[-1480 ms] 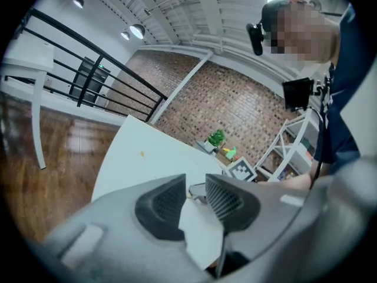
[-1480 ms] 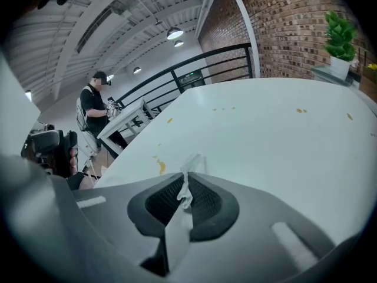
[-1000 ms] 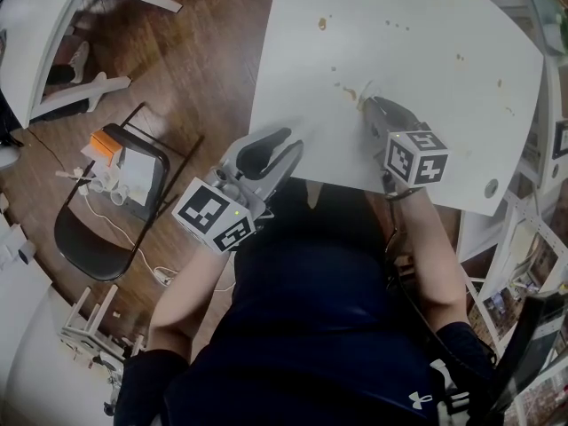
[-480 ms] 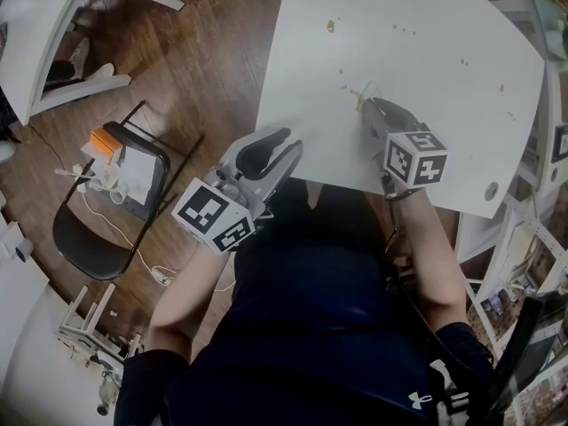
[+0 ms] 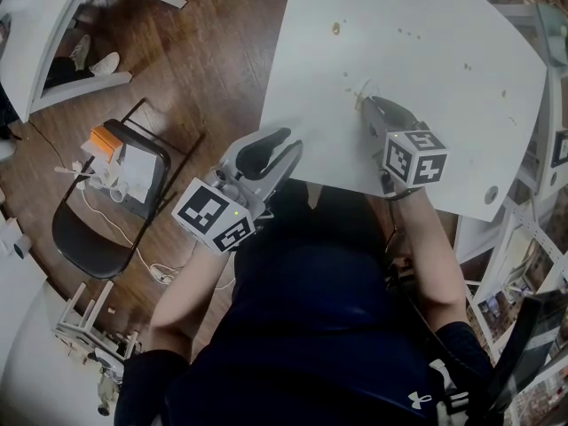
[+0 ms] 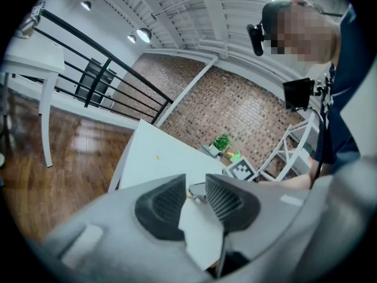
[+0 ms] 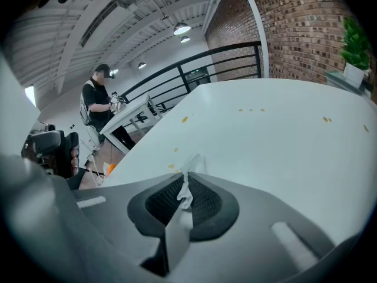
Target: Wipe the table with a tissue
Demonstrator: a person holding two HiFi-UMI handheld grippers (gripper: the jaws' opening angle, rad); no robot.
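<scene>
At the near edge of the white bench (image 5: pixel 426 25), a tissue (image 5: pixel 366 90) sits pinched in the right tongs (image 5: pixel 365 105). It is a small white scrap, crumpled and twisted into a thin strip. In the right gripper view it runs up between the two dark ribbed pads and pokes out past their tips as a little folded point. The right tongs are closed tight on it and tilted down toward the bench top. The free end of the tissue is at or just above the surface, and I cannot tell whether it touches.

Small orange-brown spots (image 5: pixel 335 28) are scattered over the bench. A few lie just beyond the tissue, and the rest lie toward the far edge and the right side.

The left tongs (image 5: pixel 288 142) are held off the bench's near left corner, over the wooden floor (image 5: pixel 204 51) and well apart from the tissue. Their jaws stand a narrow gap apart with nothing gripped between them.

Beyond the far right corner of the bench, the right gripper view shows a white pot (image 7: pixel 354 74) with a green plant (image 7: pixel 356 46) in it. On the floor to the left of the bench stands a black folding chair (image 5: pixel 84 238), with an orange box (image 5: pixel 106 142) and some white items on its seat.
</scene>
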